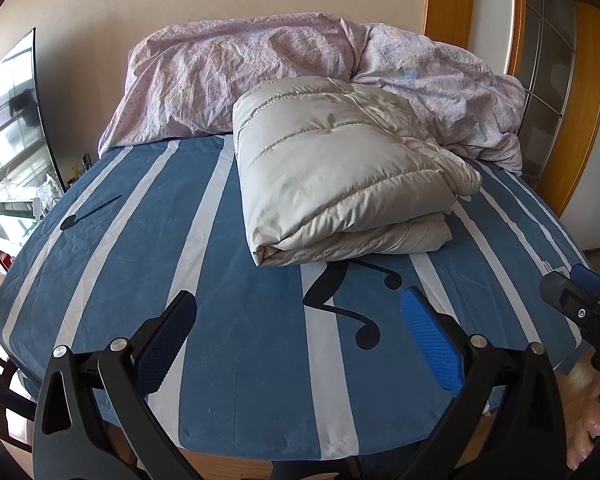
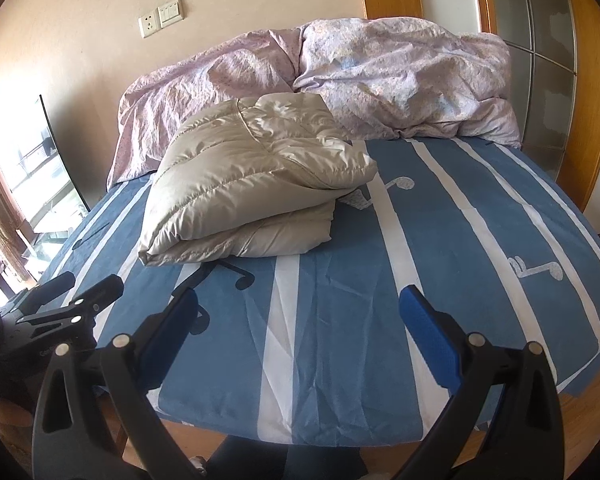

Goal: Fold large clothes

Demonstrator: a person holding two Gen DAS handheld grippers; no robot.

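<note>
The beige puffer jacket (image 1: 340, 168) lies folded into a thick bundle on the blue striped bedsheet (image 1: 228, 240), its far end resting against the crumpled pink duvet (image 1: 228, 76) heaped at the wall; its long axis runs away from the person toward that duvet, and its near, rolled edge faces the grippers, with the layered open edges showing on its right side; it sits well clear of the near edge of the bed, so any further move means a reach forward over bare sheet. The left gripper (image 1: 298, 340) hangs over the near part of the bed with its fingers spread wide and nothing between them; the jacket lies ahead and slightly to its right. The right gripper (image 2: 300, 340) is likewise splayed and empty; from it the jacket lies ahead and to the left. Judging from both views, the bundle sits roughly between the two, a little nearer the left one's line; the fold looks largely done, and neither gripper touches the cloth.
</note>
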